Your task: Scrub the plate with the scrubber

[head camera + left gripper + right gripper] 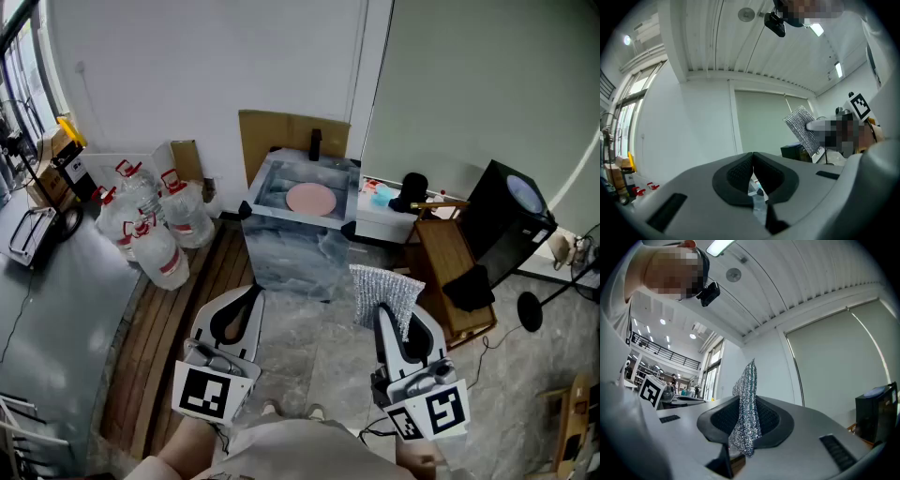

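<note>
Head view shows the pink plate (310,198) lying flat in the basin of a grey, stone-look sink block (291,255). It is out in front of the person and well apart from both tongs. The left tongs (251,292) are low on the left, above the floor, and point toward the block. The left gripper view shows their two dark pads pressed together at the tips with nothing between them. The right tongs (379,311) are low on the right. They are clamped on the scrubber (386,289), a shiny silver mesh pad. In the right gripper view the scrubber stands on its edge between the pads. It sticks out past their tips and hangs a bit below them. It touches nothing but the tongs. Big clear water bottles (150,230) with red caps stand on the floor to the left of the block. To the right are a low wooden surface (448,267) and a black box (506,220), maybe a speaker; it is hard to tell.
</note>
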